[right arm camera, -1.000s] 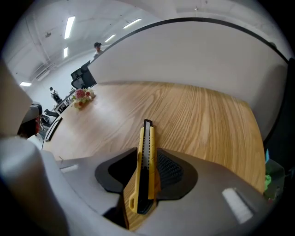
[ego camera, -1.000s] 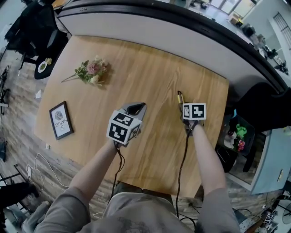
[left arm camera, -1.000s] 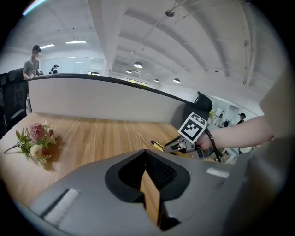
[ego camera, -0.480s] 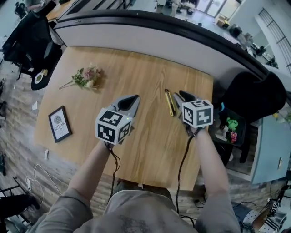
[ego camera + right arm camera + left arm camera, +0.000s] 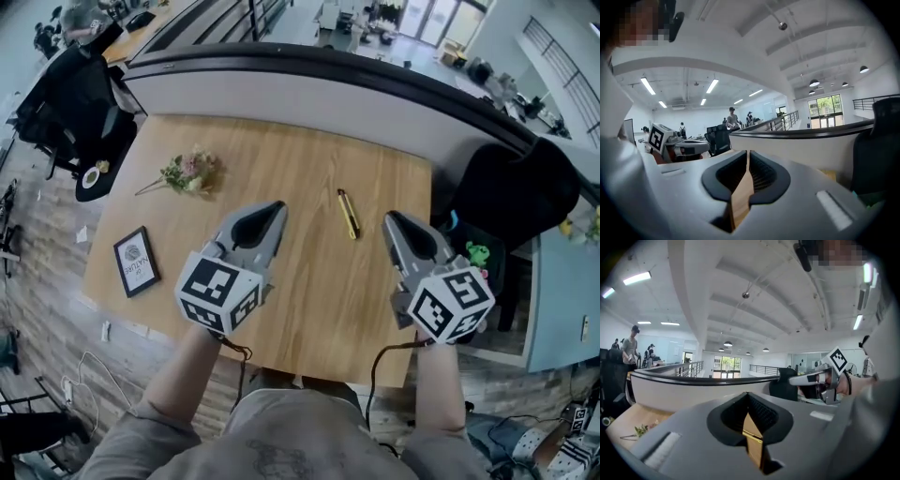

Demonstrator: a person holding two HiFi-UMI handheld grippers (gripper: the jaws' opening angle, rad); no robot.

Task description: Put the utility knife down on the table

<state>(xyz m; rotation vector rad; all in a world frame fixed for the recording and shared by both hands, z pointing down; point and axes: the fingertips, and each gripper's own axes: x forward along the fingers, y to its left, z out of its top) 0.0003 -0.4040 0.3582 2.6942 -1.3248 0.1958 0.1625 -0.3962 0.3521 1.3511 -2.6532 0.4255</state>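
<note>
R gripper (image 5: 392, 221) closing, empty; knife (image 5: 349, 214) on table (image 5: 281, 159)

The slim yellow utility knife with dark trim (image 5: 348, 214) lay flat on the light wooden tabletop (image 5: 281, 155), nothing touching it. It rested in the right half of the table, well in from the edges. Its long axis ran away from the person, the near end angled slightly to the right. Whether the blade was out could not be told.
</note>
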